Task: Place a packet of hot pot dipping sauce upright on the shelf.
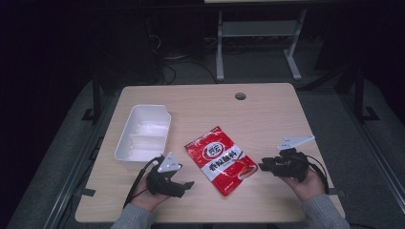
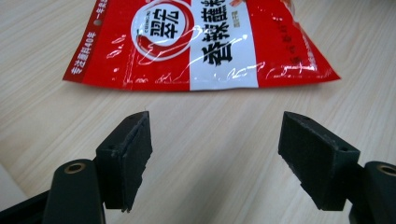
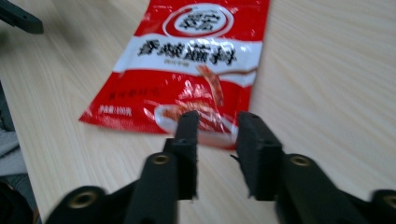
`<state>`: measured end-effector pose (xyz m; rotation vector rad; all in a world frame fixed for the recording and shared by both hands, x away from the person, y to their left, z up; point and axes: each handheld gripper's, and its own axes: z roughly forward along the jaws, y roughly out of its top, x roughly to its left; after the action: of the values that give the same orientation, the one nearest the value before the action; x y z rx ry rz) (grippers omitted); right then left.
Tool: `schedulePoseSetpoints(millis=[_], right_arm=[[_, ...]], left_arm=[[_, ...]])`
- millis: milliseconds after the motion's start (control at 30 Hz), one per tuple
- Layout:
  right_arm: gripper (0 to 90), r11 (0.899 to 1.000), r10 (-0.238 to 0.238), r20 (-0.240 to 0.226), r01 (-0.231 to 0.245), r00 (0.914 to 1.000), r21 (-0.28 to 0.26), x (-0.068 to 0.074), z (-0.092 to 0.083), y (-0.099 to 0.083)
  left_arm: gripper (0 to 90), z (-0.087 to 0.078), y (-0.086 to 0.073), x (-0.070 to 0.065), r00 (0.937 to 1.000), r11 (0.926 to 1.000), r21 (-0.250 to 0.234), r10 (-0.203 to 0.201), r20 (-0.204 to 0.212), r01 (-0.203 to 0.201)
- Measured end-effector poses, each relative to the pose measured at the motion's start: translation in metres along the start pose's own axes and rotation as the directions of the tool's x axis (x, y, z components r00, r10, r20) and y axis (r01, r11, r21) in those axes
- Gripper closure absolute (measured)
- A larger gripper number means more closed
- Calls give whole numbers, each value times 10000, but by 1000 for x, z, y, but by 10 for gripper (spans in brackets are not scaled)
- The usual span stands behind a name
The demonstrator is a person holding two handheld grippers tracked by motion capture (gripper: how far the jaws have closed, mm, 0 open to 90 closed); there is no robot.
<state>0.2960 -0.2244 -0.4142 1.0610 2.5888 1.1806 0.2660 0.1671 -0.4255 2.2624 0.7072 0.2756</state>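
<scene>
Lying near the table's front edge, the red sachet sits between my left gripper and right gripper. Left gripper view: jaws wide, sachet ahead, apart. Right gripper view: jaws narrowed at the sachet's edge, not visibly pinching.

Dim room, lit table; glare on pouch; right gripper view blurry.

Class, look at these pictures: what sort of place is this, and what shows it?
Probably a lab or workshop, not a kitchen: a bare wooden desk with a cable hole, cables on the dark floor, and a metal frame behind.
</scene>
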Motion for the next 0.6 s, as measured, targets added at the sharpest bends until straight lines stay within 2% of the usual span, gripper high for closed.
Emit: schedulePoseSetpoints(millis=[33, 67, 100, 200, 367, 467, 600], right_arm=[[770, 10000, -21, -40, 21, 10000, -2, 1, 3, 4], [770, 10000, -21, -40, 21, 10000, -2, 1, 3, 4], [833, 9998, -195, -30, 195, 9998, 101, 3, 9, 12], [890, 9992, -337, -135, 340, 9993, 198, 6, 15, 20], [896, 9975, -590, -337, 603, 9977, 379, 13, 27, 30], [895, 9967, -675, -508, 697, 9964, 424, 15, 33, 34], [896, 9913, -860, -920, 944, 9920, 917, 24, 55, 38]], left_arm=[[254, 0, 3, 0, 10000, 10000, -17, 1, -53, -1], [254, 0, 3, 0, 10000, 10000, -17, 1, -53, -1], [254, 1, 7, -1, 10000, 10000, -68, -64, -63, 64], [254, 3, 13, -1, 9999, 9999, -95, -67, -139, 66], [254, 10, 33, 1, 9995, 9999, -27, -98, -308, 97], [265, 14, 39, 2, 9991, 9999, 30, -101, -402, 103], [265, 29, 50, 10, 9975, 9984, 243, -496, -498, 508]])
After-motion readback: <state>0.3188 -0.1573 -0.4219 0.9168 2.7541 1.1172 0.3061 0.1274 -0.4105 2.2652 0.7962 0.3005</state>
